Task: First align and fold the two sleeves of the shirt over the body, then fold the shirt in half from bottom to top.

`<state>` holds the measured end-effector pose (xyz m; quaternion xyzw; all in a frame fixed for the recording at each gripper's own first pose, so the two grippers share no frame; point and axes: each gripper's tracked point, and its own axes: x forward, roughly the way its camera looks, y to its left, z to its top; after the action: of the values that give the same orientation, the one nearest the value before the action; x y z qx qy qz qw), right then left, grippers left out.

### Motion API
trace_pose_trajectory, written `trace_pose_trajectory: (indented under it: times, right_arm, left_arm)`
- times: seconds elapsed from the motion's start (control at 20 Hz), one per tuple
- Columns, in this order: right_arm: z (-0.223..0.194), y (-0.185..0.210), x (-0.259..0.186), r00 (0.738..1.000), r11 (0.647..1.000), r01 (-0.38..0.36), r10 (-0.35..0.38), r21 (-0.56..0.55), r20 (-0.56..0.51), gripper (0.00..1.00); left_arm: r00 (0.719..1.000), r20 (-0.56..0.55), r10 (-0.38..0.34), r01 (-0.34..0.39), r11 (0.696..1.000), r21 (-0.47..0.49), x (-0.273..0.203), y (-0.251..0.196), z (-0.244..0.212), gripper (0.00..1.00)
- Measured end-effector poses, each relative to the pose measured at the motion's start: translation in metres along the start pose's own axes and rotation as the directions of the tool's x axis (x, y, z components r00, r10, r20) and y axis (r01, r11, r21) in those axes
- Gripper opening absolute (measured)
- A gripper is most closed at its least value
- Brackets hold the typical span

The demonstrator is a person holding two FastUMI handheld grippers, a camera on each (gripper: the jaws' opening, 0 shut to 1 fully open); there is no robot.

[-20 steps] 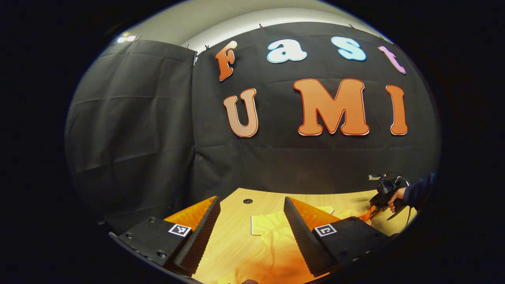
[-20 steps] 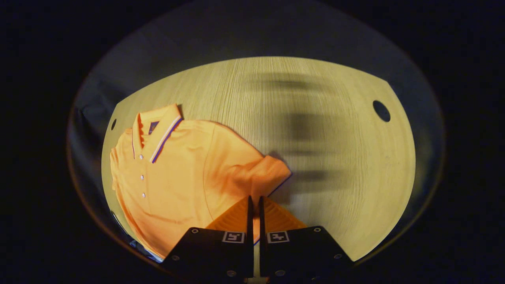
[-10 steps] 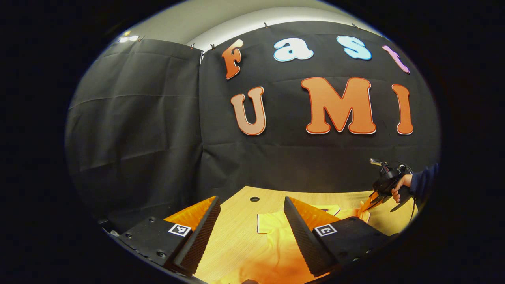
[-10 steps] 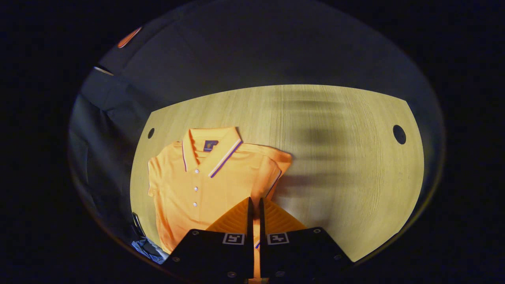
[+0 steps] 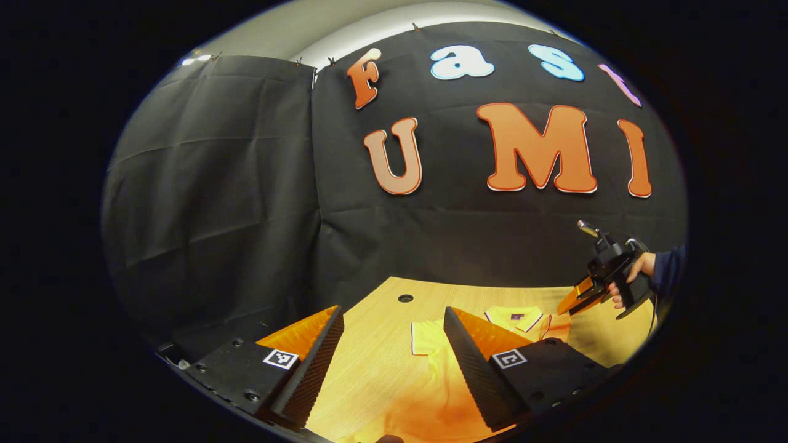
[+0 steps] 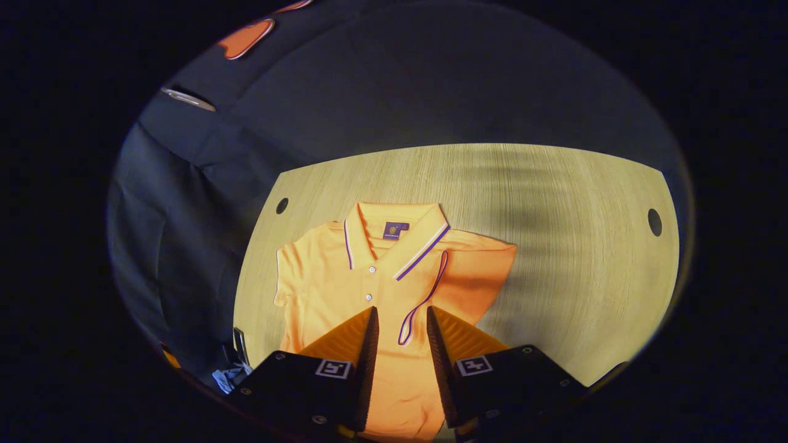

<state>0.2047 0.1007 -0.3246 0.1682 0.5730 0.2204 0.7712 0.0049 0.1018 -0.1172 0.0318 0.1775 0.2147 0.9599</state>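
Both jaws stood parted, gripping nothing: right gripper (image 6: 399, 320) hung above the orange piqué polo shirt (image 6: 345, 289), one sleeve (image 6: 474, 277) folded across, flat on the wood-grain table (image 6: 566, 246); left gripper (image 5: 394, 344) hovered nearby

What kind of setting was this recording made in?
Most likely a staged recording booth, not a home: black cloth hangs as walls around a bare wooden table with round holes, and an orange polo shirt lies flat on it. A hand holds the right claw above it.
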Motion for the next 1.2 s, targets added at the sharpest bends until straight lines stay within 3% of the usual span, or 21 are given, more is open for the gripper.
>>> trace_pose_trajectory:
  times: [0.25,0.35,0.6,0.65,0.7,1.0,1.2]
  right_arm:
    - [0.013,0.001,-0.032,0.992,0.999,0.039,-0.038,-0.008,0.12,0.81]
    - [0.014,0.004,-0.045,0.984,0.999,0.046,-0.048,0.016,0.171,0.9]
    - [0.005,0.003,-0.074,0.956,0.99,0.099,-0.124,0.103,0.267,0.94]
    - [0.002,0.001,-0.08,0.945,0.986,0.13,-0.156,0.108,0.288,0.84]
    - [0.001,0.003,-0.089,0.932,0.981,0.162,-0.188,0.111,0.31,0.95]
    - [-0.015,0.018,-0.134,0.853,0.951,0.274,-0.31,0.146,0.419,0.97]
    - [-0.027,0.039,-0.166,0.795,0.935,0.308,-0.356,0.178,0.492,0.97]
  left_arm:
    - [0.992,-0.101,-0.068,0.065,0.997,-0.038,0.053,0.004,-0.021,0.98]
    - [0.983,-0.149,-0.111,0.106,0.994,-0.039,0.078,0.005,-0.033,0.98]
    - [0.927,-0.302,-0.222,0.213,0.975,-0.063,0.147,0.003,-0.071,0.98]
    - [0.912,-0.331,-0.242,0.231,0.97,-0.072,0.158,0.003,-0.078,0.98]
    - [0.898,-0.357,-0.255,0.245,0.967,-0.076,0.172,0.003,-0.085,0.98]
    - [0.796,-0.513,-0.321,0.321,0.943,-0.091,0.235,-0.016,-0.131,0.99]
    - [0.73,-0.595,-0.336,0.371,0.926,-0.068,0.261,-0.037,-0.16,0.99]
